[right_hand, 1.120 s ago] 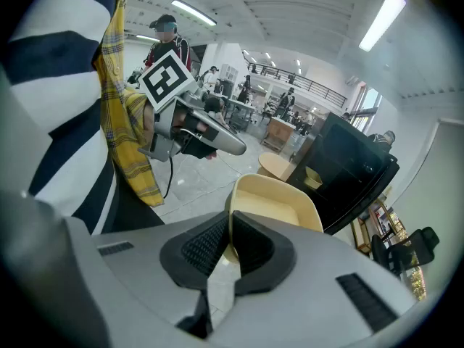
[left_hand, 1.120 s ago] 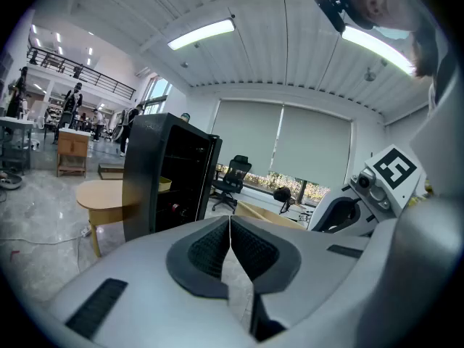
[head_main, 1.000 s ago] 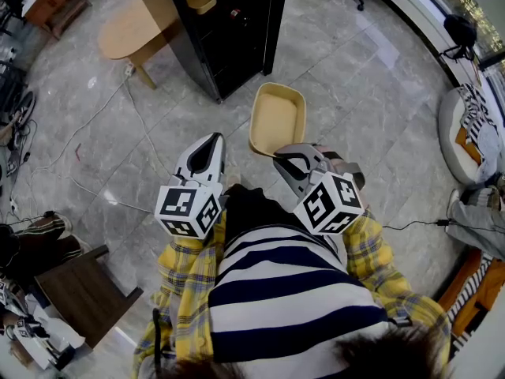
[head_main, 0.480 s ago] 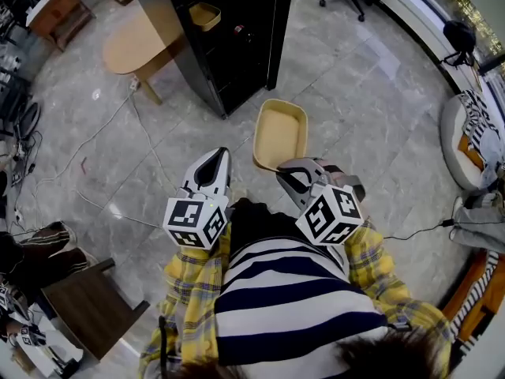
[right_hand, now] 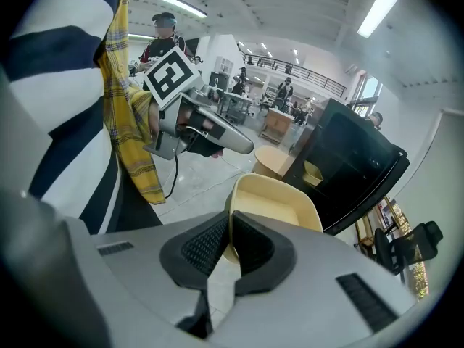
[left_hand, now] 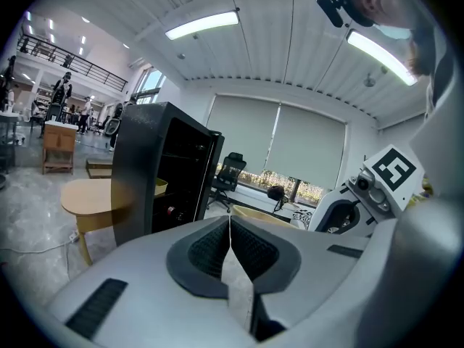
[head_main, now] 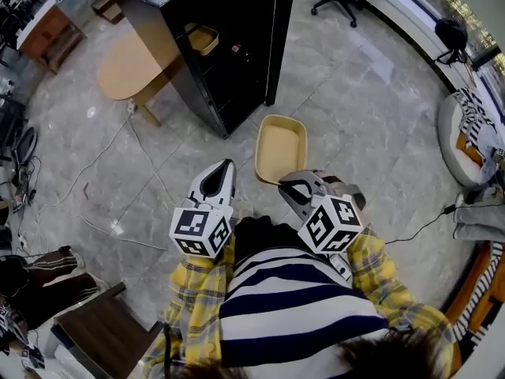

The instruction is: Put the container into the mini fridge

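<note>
The right gripper point(head_main: 286, 182) point(right_hand: 230, 230) is pinching the near short rim of the container point(head_main: 280, 147) point(right_hand: 274, 207), its jaws narrowed down onto the thin wall, one pad inside the rim and one outside. The container, a tan, shallow, rounded-corner tub, is hanging in the air over the grey tiled floor point(head_main: 355, 109), just ahead of the person's striped shirt point(head_main: 292, 298). It is sitting open side up and roughly level. Its long axis is running straight away from the person, and its far short end is pointing toward the open front of the mini fridge point(head_main: 229, 46) point(right_hand: 355, 169). It is well short of the fridge, with bare floor showing between the two.

The left gripper point(head_main: 226, 164) point(left_hand: 230, 236) is hovering just beside the container on its left, apart from it. Its jaws are pressed together with nothing between them.

The black mini fridge is standing with its door point(head_main: 274, 46) swung open. A second tan container point(head_main: 203, 39) point(right_hand: 313, 172) is resting on a shelf inside. A round wooden table point(head_main: 130, 61) is standing right beside the fridge's left wall.
</note>
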Demonstrator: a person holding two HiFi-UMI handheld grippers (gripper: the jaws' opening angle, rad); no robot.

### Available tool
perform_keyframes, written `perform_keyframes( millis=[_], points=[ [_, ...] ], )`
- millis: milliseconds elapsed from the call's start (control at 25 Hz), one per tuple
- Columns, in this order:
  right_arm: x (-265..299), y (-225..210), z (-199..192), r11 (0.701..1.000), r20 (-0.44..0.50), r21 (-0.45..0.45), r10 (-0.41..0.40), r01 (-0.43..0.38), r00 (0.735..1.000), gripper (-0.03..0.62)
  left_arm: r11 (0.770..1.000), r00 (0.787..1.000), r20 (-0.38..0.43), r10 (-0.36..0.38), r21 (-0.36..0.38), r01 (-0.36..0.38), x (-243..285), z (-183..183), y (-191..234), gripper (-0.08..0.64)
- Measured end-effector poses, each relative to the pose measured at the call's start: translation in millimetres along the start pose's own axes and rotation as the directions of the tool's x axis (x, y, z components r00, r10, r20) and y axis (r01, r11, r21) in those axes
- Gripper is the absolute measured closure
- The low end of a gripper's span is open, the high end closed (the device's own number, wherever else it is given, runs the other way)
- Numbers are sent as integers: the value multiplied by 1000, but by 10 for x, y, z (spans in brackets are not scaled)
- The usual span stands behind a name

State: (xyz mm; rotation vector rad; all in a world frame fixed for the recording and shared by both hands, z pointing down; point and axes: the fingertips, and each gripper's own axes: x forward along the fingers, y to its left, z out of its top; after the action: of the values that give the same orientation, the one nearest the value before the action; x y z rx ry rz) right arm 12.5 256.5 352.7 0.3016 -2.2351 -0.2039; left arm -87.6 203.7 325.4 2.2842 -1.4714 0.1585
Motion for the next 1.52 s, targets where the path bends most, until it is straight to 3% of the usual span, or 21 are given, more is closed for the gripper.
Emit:
perform_keyframes(
  millis=[520,1000,1520],
  points=[
    [663,-315,203,998,-52,59,21,-18,998,554,998,996,-65,-61,-29,60,317,-21,687,543],
    [917,-681,149,998,-98,60,23,-17,995,554,991,986,-101,-132,-32,129,730,-31,786,543],
    [1156,-1640,-55,997,-52,-49,58,-61,997,554,999,998,-55,-13,-34,11,1351,176,878,543]
  ],
)
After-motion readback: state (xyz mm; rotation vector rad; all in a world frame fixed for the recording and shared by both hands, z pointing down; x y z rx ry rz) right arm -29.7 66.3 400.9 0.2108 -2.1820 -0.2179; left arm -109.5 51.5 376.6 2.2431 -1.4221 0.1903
